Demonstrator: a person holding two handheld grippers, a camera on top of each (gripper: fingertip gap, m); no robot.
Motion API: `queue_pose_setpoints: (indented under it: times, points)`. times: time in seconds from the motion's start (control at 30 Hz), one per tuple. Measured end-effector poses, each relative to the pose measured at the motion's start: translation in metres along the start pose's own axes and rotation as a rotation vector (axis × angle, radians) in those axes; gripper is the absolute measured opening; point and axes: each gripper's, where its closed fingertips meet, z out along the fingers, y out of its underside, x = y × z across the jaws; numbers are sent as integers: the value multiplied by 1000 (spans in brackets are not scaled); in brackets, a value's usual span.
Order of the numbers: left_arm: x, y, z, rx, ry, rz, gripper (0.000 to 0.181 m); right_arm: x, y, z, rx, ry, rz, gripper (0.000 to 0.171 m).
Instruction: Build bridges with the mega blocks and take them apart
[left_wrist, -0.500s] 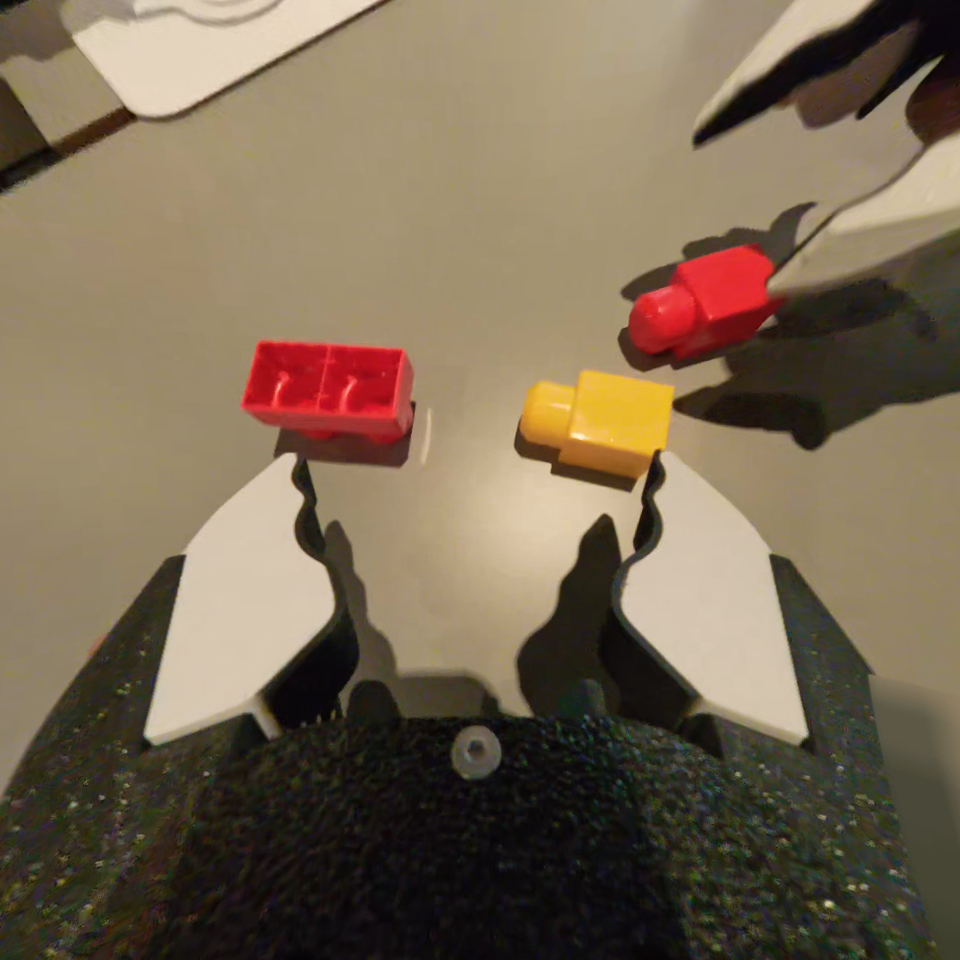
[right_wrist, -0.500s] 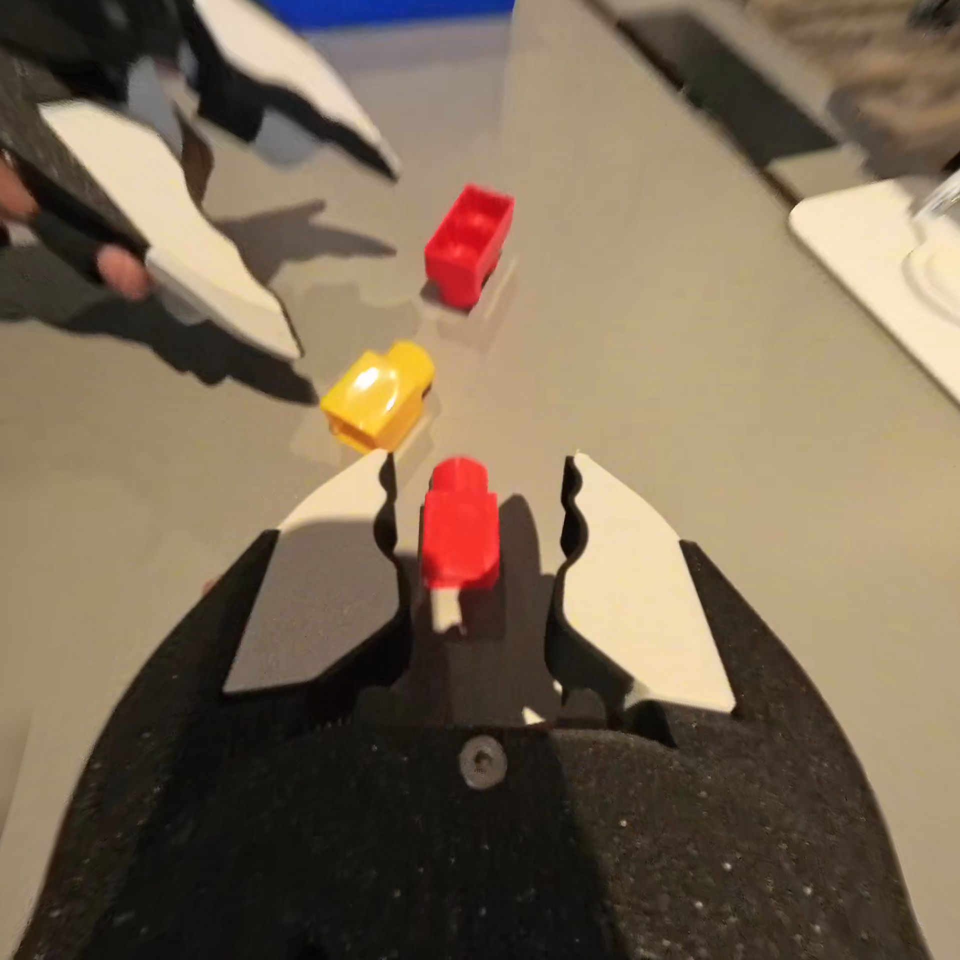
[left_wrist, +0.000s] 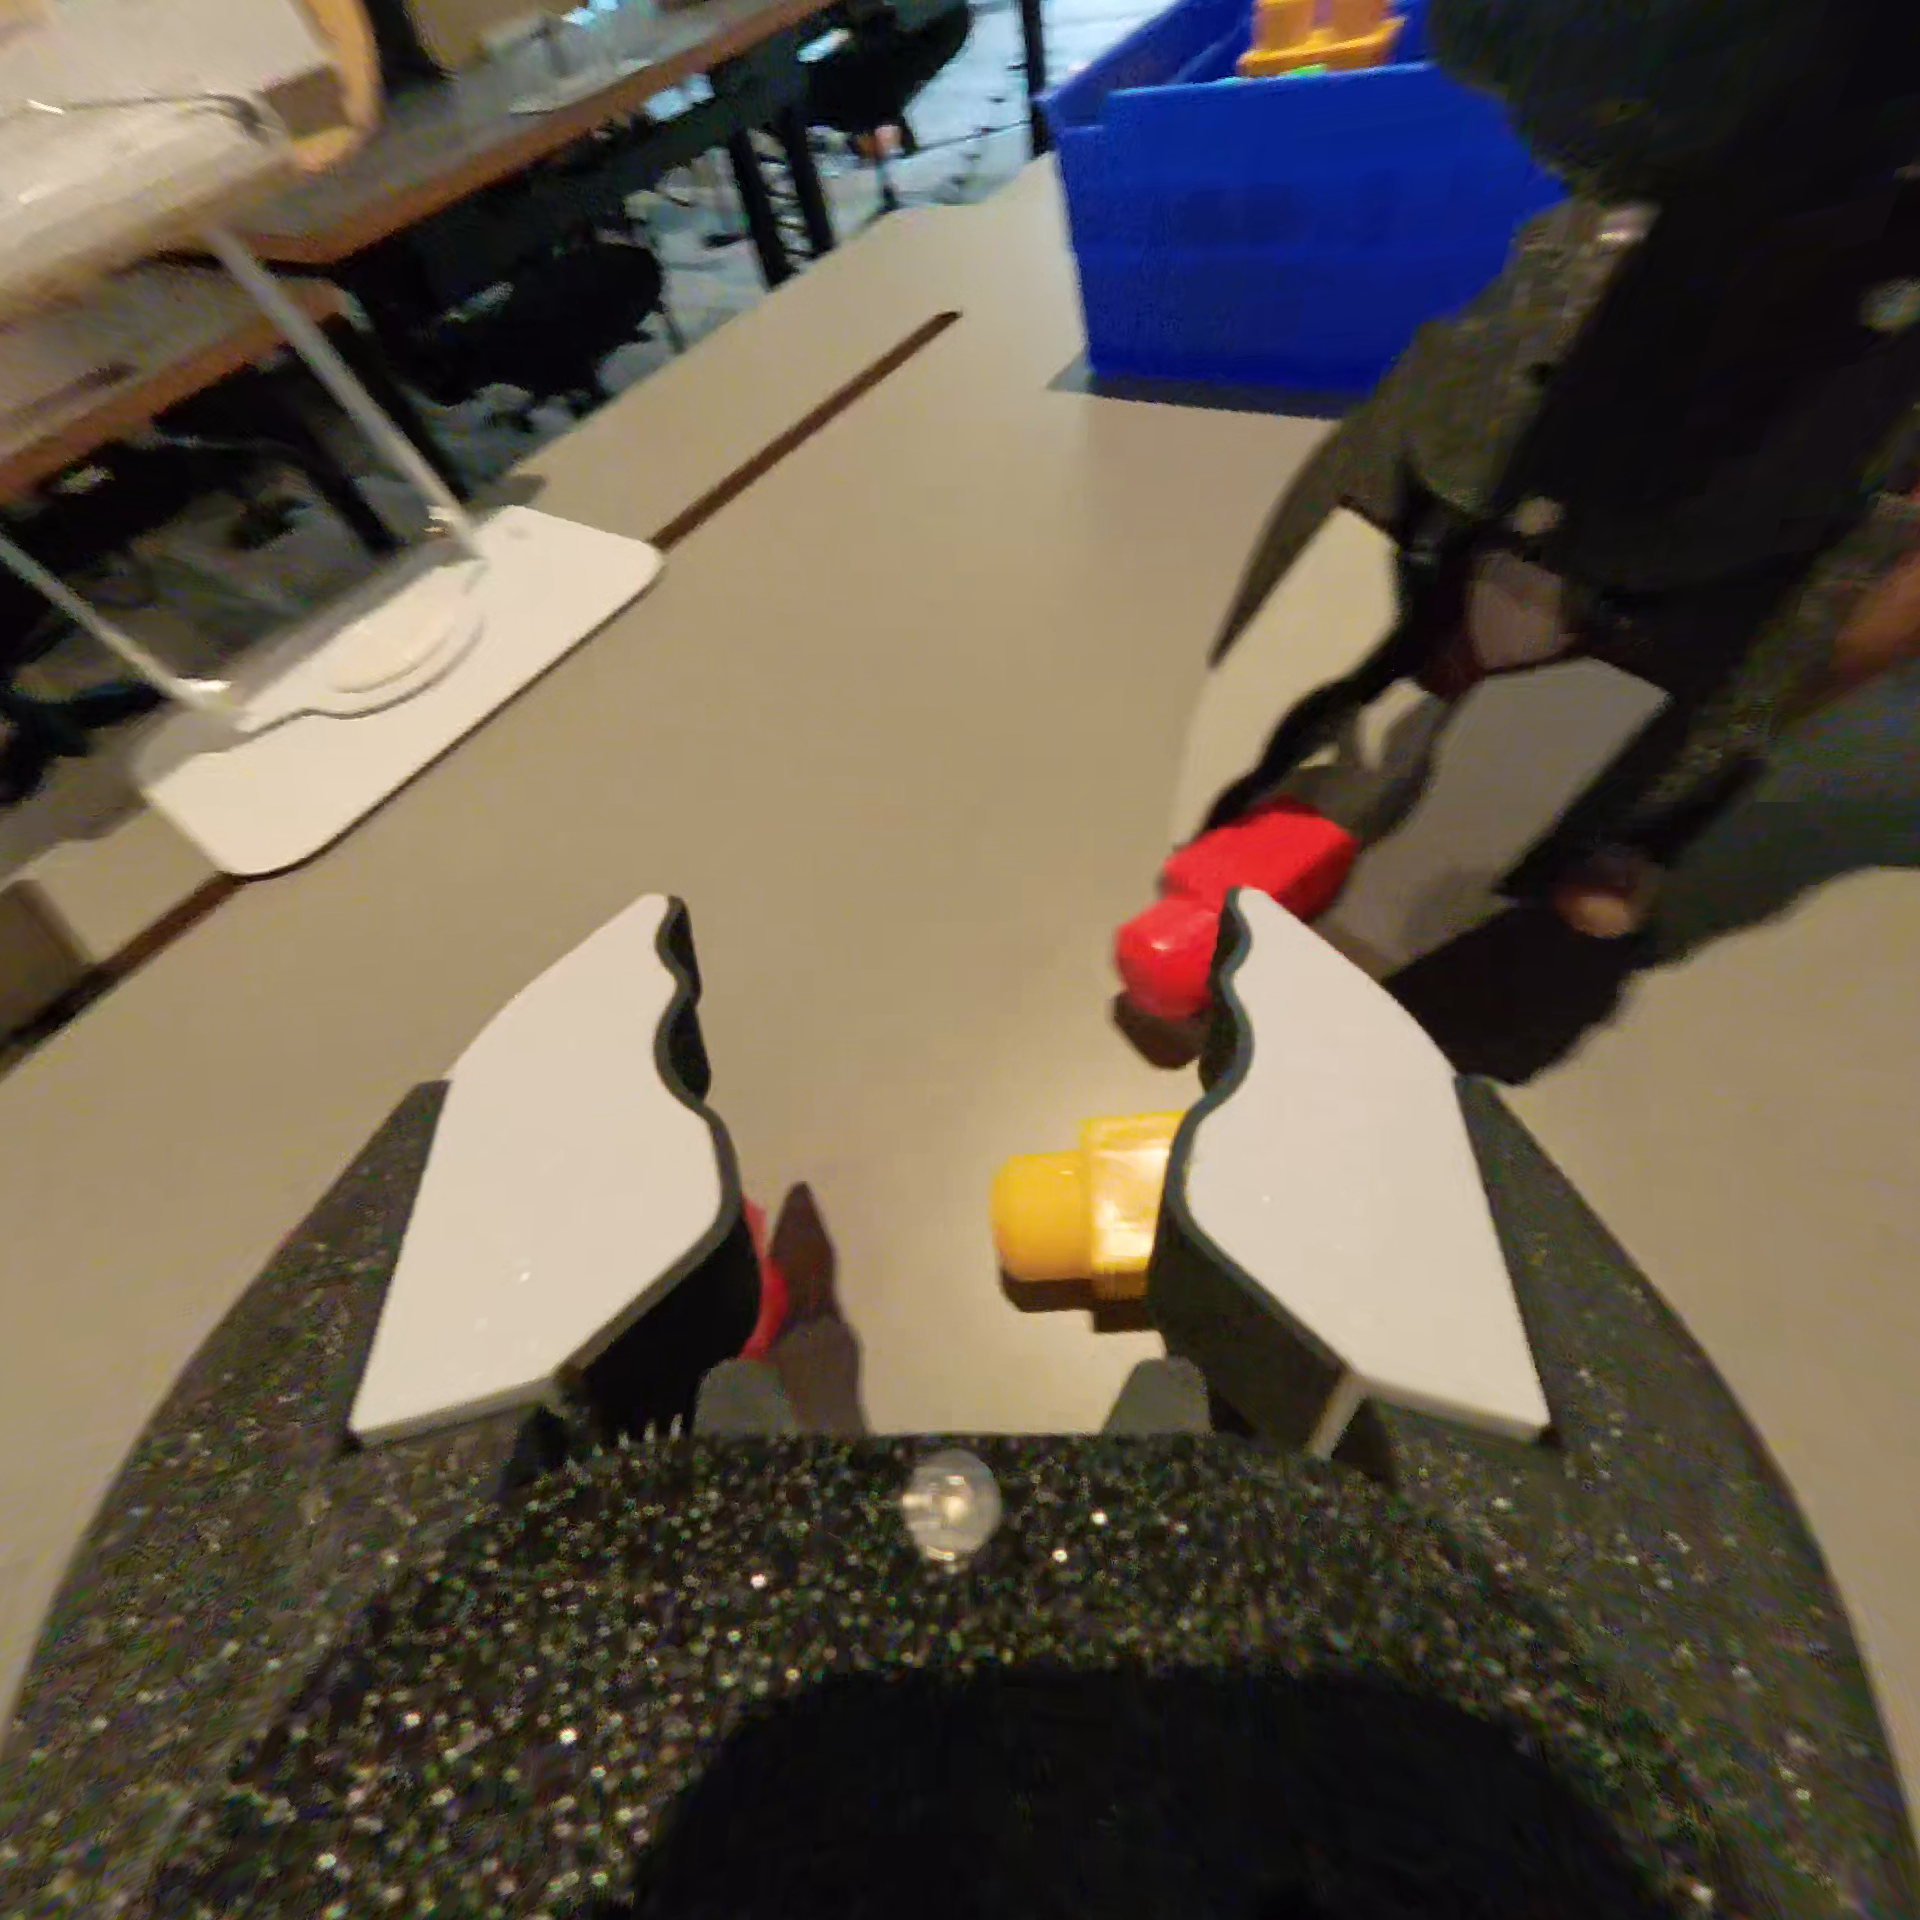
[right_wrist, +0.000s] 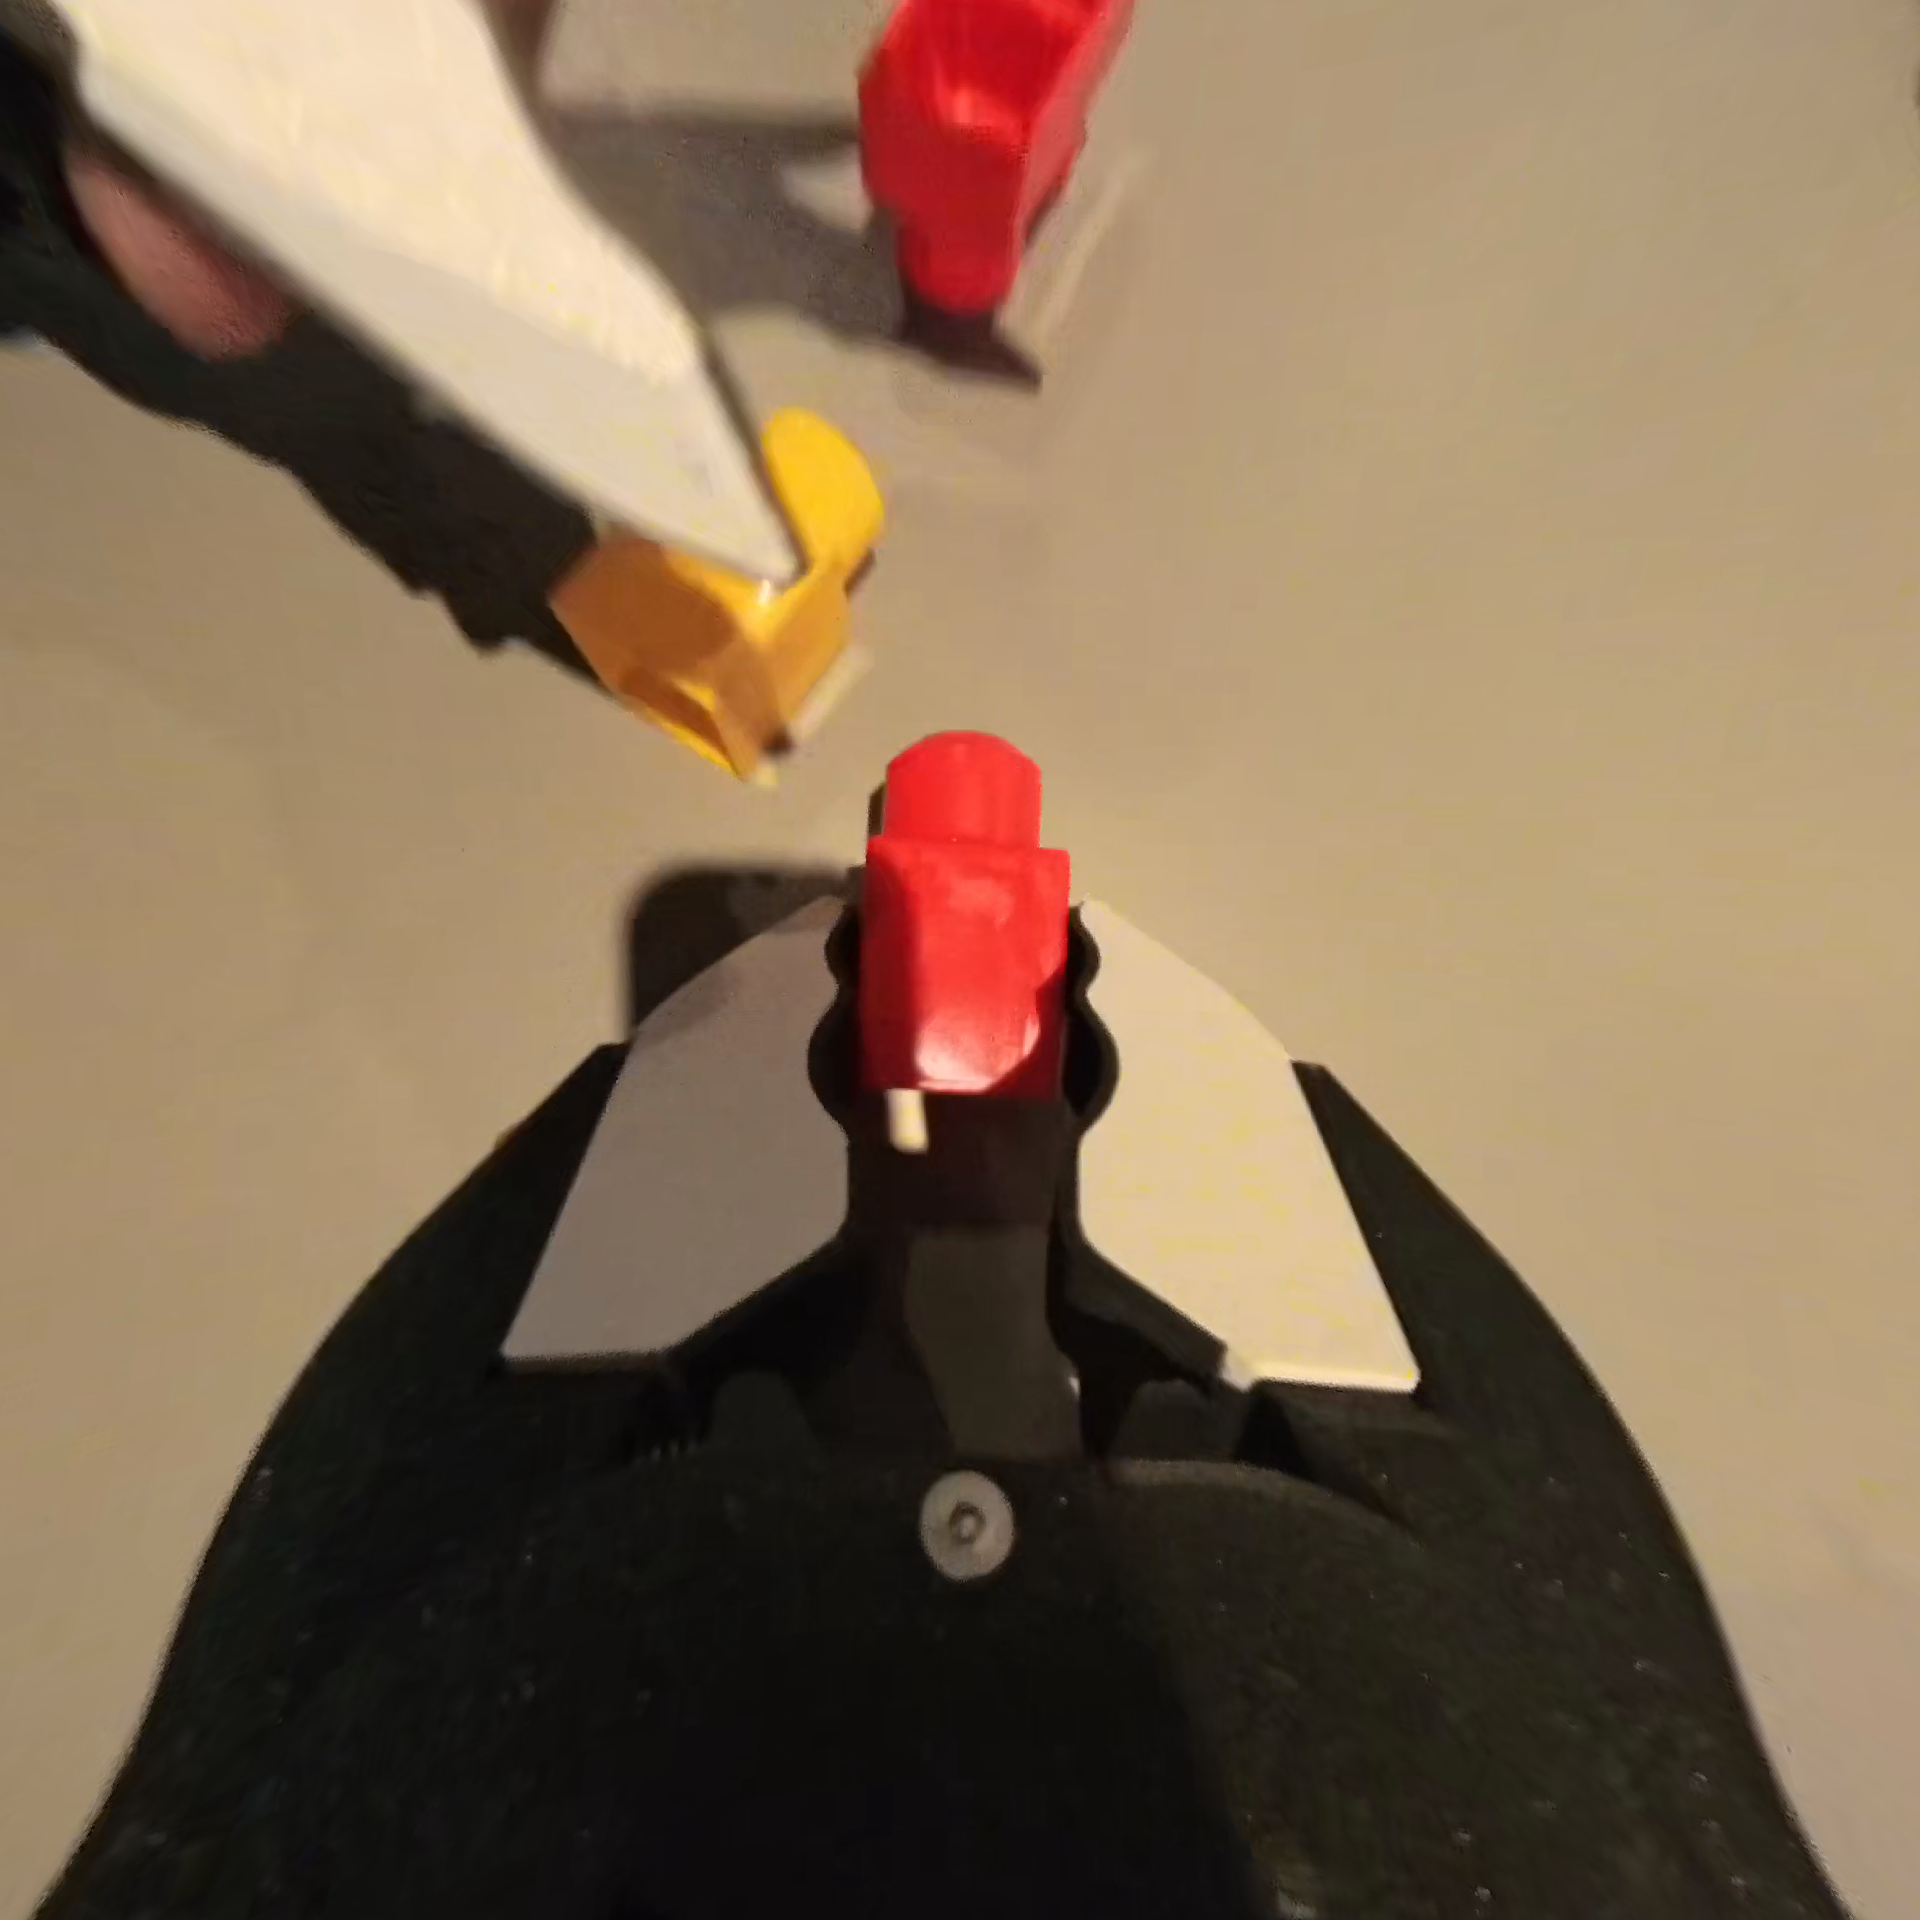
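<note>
Now the right tongs (right_wrist: 961, 935) pinch the small red block (right_wrist: 961, 966); left tongs (left_wrist: 956, 997), gaping, should straddle the yellow block (left_wrist: 1081, 1205) squarely before squeezing.

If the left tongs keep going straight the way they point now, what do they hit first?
Probably nothing: ahead of the open left tongs is bare grey tabletop. The small yellow plastic block sits low by the right finger; depth is unclear.

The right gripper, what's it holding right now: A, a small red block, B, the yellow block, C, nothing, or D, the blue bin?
A: in the right wrist view the right gripper has its jaws closed on the sides of the small red block, stud pointing forward.
</note>
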Motion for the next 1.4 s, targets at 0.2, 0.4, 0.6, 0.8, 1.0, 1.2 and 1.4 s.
queue_pose_setpoints:
  times: [0.2,0.4,0.6,0.8,1.0,1.2,1.4]
  points:
    - [36,-32,-22,205,324,-153,80,-13,-61,-53,541,-183,-1,37]
    - [45,-50,-34,331,505,-326,59,-17,-73,-66,667,-99,-112,37]
    - [52,-43,-26,274,489,-262,39,-23,-79,-62,676,-70,-158,37]
    - [52,-37,-23,233,455,-206,28,-19,-73,-53,611,-24,-180,38]
    - [46,-16,-10,26,376,-173,28,-15,-51,-47,445,16,-242,62]
    - [61,-2,8,-164,367,-74,28,-8,-29,-30,299,-4,-205,57]
    - [65,0,21,-195,346,-47,28,-3,-17,-22,226,1,-181,37]
